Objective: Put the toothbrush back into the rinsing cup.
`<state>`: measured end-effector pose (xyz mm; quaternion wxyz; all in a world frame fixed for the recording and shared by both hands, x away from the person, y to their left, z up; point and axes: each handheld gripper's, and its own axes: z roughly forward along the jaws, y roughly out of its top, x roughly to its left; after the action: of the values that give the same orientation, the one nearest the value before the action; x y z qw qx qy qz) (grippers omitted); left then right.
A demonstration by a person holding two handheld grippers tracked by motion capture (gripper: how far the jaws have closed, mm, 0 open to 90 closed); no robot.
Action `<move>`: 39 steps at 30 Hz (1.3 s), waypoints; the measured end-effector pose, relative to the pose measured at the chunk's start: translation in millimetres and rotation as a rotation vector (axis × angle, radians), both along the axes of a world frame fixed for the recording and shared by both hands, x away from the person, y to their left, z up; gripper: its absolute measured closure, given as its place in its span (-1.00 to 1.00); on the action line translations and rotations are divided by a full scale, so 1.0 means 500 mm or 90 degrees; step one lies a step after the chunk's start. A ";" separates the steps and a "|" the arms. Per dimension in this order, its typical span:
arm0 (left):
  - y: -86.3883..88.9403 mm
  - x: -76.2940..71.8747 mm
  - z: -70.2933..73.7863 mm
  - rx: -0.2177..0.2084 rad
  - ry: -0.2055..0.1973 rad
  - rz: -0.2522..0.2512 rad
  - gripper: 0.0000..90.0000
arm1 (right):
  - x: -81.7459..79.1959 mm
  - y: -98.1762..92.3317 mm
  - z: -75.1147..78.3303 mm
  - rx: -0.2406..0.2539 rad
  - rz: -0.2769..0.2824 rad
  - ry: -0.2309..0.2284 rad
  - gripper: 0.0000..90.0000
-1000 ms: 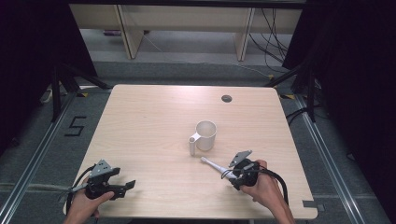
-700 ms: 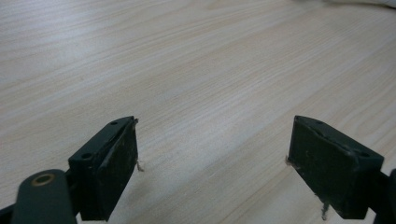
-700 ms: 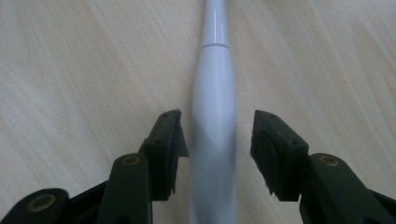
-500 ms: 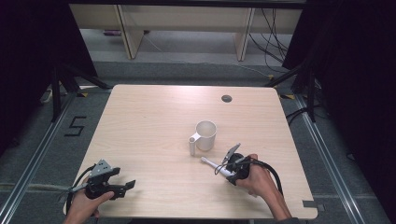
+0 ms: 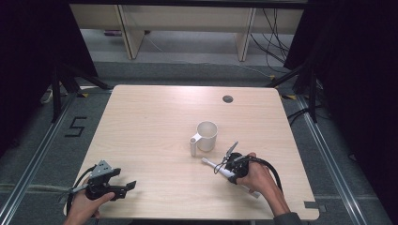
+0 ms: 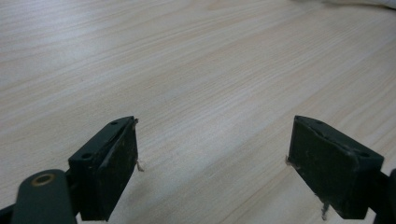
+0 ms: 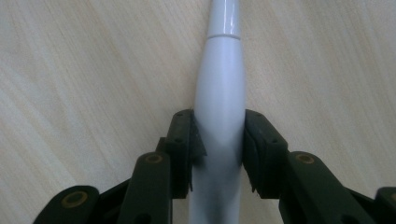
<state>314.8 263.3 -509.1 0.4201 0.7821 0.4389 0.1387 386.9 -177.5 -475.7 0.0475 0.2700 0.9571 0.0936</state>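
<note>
Left gripper point(image 5: 123, 187), high view: near the table's point(image 5: 150, 122) front-left corner, held in the person's left hand point(image 5: 87, 206), low over the wood. Left gripper view: jaws stand wide apart, bare wood grain between them, nothing held. Its fingers point(image 6: 112, 163) show frayed pad edges.

Centre of table: white mug point(image 5: 206, 136), upright, handle toward front-left. Small dark round hole point(image 5: 227, 99) in the tabletop, well behind the mug.

Right of centre, front: white slender tool point(image 5: 217, 167), perhaps an electric-toothbrush-type handle, lying on the table just in front of the mug and apart from it, narrow end pointing left toward the mug handle. Right gripper point(image 5: 229, 168) sits over it, right hand point(image 5: 260, 180) behind.

Right gripper view: both pads closed against the thick part of the white body point(image 7: 219, 93), one pad on each side, touching. Fingers point(image 7: 180, 144) grip at its widest section; the narrower neck runs ahead beyond the fingertips over the wood. Cannot tell whether it is lifted off the surface.
</note>
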 end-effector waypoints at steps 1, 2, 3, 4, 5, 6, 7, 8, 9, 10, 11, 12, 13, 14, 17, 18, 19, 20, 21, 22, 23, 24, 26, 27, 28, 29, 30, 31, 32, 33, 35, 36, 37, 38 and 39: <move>0.000 0.000 0.000 0.000 0.000 0.000 -0.66 | 0.000 0.002 0.000 -0.002 -0.001 0.006 0.47; 0.000 0.000 0.000 0.000 -0.001 0.001 -0.66 | -0.002 0.004 0.001 -0.007 -0.012 0.013 0.47; -0.001 0.000 0.000 0.001 -0.001 0.000 -0.66 | 0.000 0.004 0.001 -0.011 -0.006 0.011 0.47; -0.001 0.000 0.000 0.001 -0.001 0.000 -0.66 | 0.000 0.006 0.002 -0.016 -0.009 0.009 0.47; -0.002 0.000 -0.001 -0.003 -0.006 0.004 -0.66 | 0.002 0.008 0.003 -0.028 -0.011 0.017 0.47; -0.001 0.000 -0.001 -0.002 -0.003 0.001 -0.66 | 0.007 0.004 -0.001 -0.027 0.008 0.004 0.47; 0.000 0.000 0.000 0.001 0.000 0.000 -0.66 | 0.005 0.008 0.000 -0.031 0.001 0.006 0.47; 0.000 0.000 0.000 0.000 -0.001 0.001 -0.66 | 0.007 0.008 0.002 -0.039 0.005 0.012 0.47; -0.001 0.000 -0.001 0.000 -0.001 0.000 -0.66 | 0.004 0.009 0.001 -0.033 -0.010 0.012 0.47; 0.001 0.000 0.000 0.005 0.001 -0.002 -0.66 | 0.008 0.009 0.001 -0.038 0.007 0.012 0.46; -0.001 0.000 -0.001 0.001 -0.001 0.000 -0.66 | 0.008 0.011 0.002 -0.044 0.004 0.017 0.47; -0.001 0.000 0.000 0.002 -0.001 -0.001 -0.66 | 0.011 0.009 -0.001 -0.038 0.017 0.009 0.46; -0.002 0.000 -0.002 -0.003 -0.007 0.001 -0.66 | 0.008 0.014 0.003 -0.051 0.002 0.017 0.47; -0.001 0.000 -0.002 -0.002 -0.007 0.000 -0.66 | 0.009 0.014 0.002 -0.051 0.006 0.016 0.47; -0.002 -0.001 -0.002 -0.001 -0.004 0.001 -0.66 | 0.007 0.017 0.002 -0.055 0.001 0.015 0.48; -0.002 -0.001 -0.002 -0.001 -0.005 0.001 -0.66 | 0.010 0.015 0.001 -0.055 0.018 0.012 0.48; -0.002 -0.001 -0.002 -0.001 -0.004 0.001 -0.66 | 0.010 0.017 0.002 -0.057 0.012 0.014 0.49; -0.002 -0.001 -0.002 -0.002 -0.005 0.001 -0.66 | 0.009 0.018 0.002 -0.057 0.006 0.015 0.49; -0.002 -0.001 -0.002 -0.002 -0.006 0.001 -0.66 | 0.009 0.018 0.002 -0.058 0.005 0.017 0.49; -0.001 0.000 -0.002 -0.002 -0.007 0.000 -0.66 | 0.005 0.021 0.002 -0.058 -0.011 0.021 0.49; -0.002 0.000 -0.002 -0.003 -0.006 0.002 -0.66 | 0.005 0.021 0.002 -0.058 -0.004 0.020 0.49; -0.001 0.000 -0.001 -0.001 -0.003 0.001 -0.66 | 0.008 0.020 0.003 -0.061 0.010 0.016 0.49; 0.000 0.000 0.000 0.005 0.001 -0.004 -0.66 | 0.007 0.020 0.003 -0.062 0.008 0.016 0.49; 0.001 0.000 0.000 0.007 0.002 -0.006 -0.66 | 0.007 0.020 0.003 -0.062 0.007 0.016 0.49; 0.001 0.001 -0.002 0.004 -0.004 -0.007 -0.66 | 0.006 0.020 0.003 -0.063 0.008 0.013 0.49; 0.001 0.001 -0.002 0.005 -0.003 -0.007 -0.66 | 0.006 0.020 0.003 -0.060 0.011 0.008 0.49; 0.001 0.000 -0.001 0.007 0.000 -0.006 -0.66 | 0.004 0.020 0.003 -0.062 0.005 0.009 0.49; 0.000 0.000 0.000 0.005 0.001 -0.004 -0.66 | 0.005 0.020 0.003 -0.063 0.012 0.011 0.49; 0.000 0.000 0.000 0.005 0.001 -0.004 -0.66 | 0.005 0.020 0.004 -0.064 0.017 0.009 0.49; 0.000 0.000 0.000 0.005 0.001 -0.004 -0.66 | 0.004 0.021 0.004 -0.069 0.008 0.016 0.49; 0.000 0.001 -0.002 0.003 -0.004 -0.006 -0.66 | 0.005 0.021 0.004 -0.071 0.016 0.013 0.49; 0.001 0.001 -0.002 0.004 -0.003 -0.007 -0.66 | 0.006 0.019 0.004 -0.068 0.023 0.011 0.49; 0.000 0.000 -0.001 0.005 0.000 -0.005 -0.66 | 0.006 0.019 0.005 -0.068 0.023 0.010 0.49; 0.000 0.000 0.000 0.005 0.001 -0.004 -0.66 | -0.001 0.023 0.007 -0.070 -0.008 0.018 0.49; 0.000 0.001 0.000 0.005 0.001 -0.004 -0.66 | 0.000 0.022 0.008 -0.067 -0.005 0.015 0.49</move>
<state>315.1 263.4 -509.3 0.4168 0.7854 0.4361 0.1386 386.7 -166.5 -472.0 0.0510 0.2722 0.9601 0.0398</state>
